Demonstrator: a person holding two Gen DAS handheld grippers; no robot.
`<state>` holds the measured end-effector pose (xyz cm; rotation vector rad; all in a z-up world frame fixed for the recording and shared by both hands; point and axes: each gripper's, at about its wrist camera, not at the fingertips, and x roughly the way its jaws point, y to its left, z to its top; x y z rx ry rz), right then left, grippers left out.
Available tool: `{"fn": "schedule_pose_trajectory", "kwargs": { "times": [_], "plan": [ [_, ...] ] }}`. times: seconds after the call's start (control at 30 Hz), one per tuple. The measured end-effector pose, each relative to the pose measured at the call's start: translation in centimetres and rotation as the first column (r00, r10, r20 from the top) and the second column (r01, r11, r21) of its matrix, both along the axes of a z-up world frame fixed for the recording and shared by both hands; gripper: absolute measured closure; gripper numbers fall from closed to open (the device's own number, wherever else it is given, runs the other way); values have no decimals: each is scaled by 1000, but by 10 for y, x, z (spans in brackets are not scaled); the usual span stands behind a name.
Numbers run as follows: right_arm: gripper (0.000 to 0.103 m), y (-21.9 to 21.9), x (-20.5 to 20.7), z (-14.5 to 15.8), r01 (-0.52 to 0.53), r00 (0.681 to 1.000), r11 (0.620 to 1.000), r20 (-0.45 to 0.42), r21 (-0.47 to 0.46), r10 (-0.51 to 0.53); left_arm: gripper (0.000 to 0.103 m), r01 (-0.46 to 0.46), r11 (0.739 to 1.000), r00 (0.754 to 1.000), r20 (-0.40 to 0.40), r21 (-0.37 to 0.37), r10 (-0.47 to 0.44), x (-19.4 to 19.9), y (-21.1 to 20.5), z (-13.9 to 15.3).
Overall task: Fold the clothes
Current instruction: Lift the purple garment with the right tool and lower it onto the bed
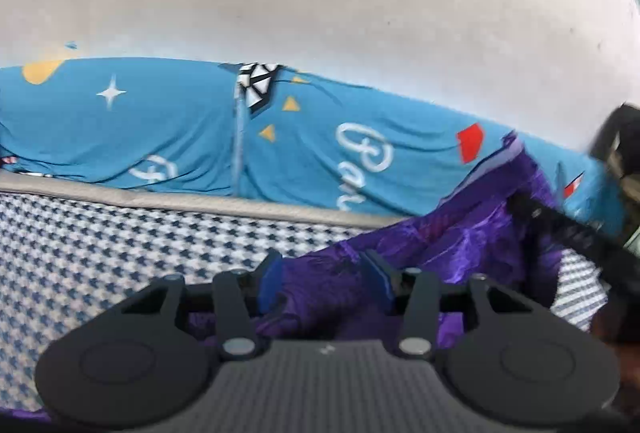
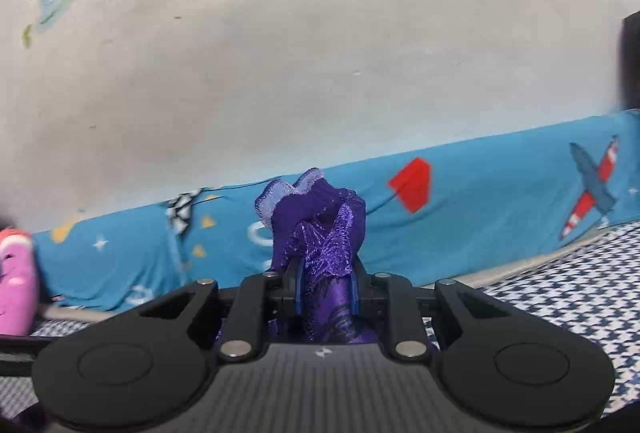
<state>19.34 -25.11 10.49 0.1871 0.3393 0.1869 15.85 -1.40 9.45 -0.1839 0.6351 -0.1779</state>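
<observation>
Over the houndstooth mattress, beside a wall draped in a blue printed sheet, the purple garment hangs lifted between both tools. The right gripper has its jaws pressed onto a bunched corner that sticks up past the fingertips. The left gripper has its blue fingers apart with cloth lying between them; whether they truly grip, I cannot tell. It looks like the lift-and-spread step. Next, I judge, both corners should be drawn apart and the cloth lowered flat onto the mattress.
</observation>
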Motion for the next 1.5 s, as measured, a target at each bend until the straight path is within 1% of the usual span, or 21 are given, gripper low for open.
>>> {"fn": "schedule_pose_trajectory", "kwargs": {
  "times": [0.03,0.07,0.1,0.13,0.2,0.23,0.33,0.4,0.5,0.57,0.73,0.9,1.03,1.1,1.2,1.3,1.4,1.5],
  "plan": [
    [80,-2,2,-1,25,1000,1000,-5,-5,-25,38,1,1000,1000,2,-9,-1,1,1,2],
    [79,-4,6,-3,51,999,999,-16,-6,-51,29,-5,1000,1000,5,-14,5,0,3,3],
    [79,-8,9,-5,79,997,997,-25,-2,-79,16,-17,1000,1000,10,-13,17,-1,8,4],
    [79,-12,12,-6,108,994,994,-33,3,-108,14,-34,999,999,18,-9,35,-1,14,5],
    [71,-21,12,-5,185,982,983,-30,13,-185,13,-69,998,997,33,-2,69,-1,26,8],
    [71,-27,12,-4,210,977,977,-33,29,-209,10,-87,996,996,26,-12,88,1,35,8],
    [71,-34,10,-2,182,983,980,-48,84,-178,9,-148,987,989,-28,-60,146,14,64,5],
    [71,-30,9,-2,146,988,986,-57,84,-142,9,-181,981,982,-65,-67,177,20,78,-2],
    [71,-14,6,-7,47,996,997,-80,68,-41,9,-223,972,968,-133,-70,212,28,94,-16],
    [71,-2,6,-11,-19,994,997,-103,75,26,9,-239,968,957,-184,-73,223,32,101,-27],
    [66,39,2,-17,-174,976,984,-128,26,176,9,-273,960,924,-293,-62,244,31,117,-57],
    [63,73,-5,-24,-297,944,955,-150,6,294,9,-261,962,915,-339,-80,220,18,128,-74],
    [60,92,-2,-27,-350,922,936,-172,18,348,9,-252,964,911,-358,-89,205,6,133,-81],
    [53,100,-2,-29,-368,913,930,-180,20,365,9,-240,966,909,-369,-91,191,2,132,-84],
    [46,110,0,-32,-382,904,924,-198,25,379,9,-220,972,909,-378,-81,175,-2,129,-90],
    [41,122,7,-40,-400,884,916,-254,25,393,9,-198,977,906,-395,-80,151,-7,125,-95],
    [41,136,10,-51,-421,862,907,-318,-12,395,9,-185,979,900,-414,-89,133,-11,122,-99],
    [41,145,9,-62,-444,844,895,-360,-53,397,10,-170,981,893,-436,-92,113,-15,116,-105]
  ]
}}
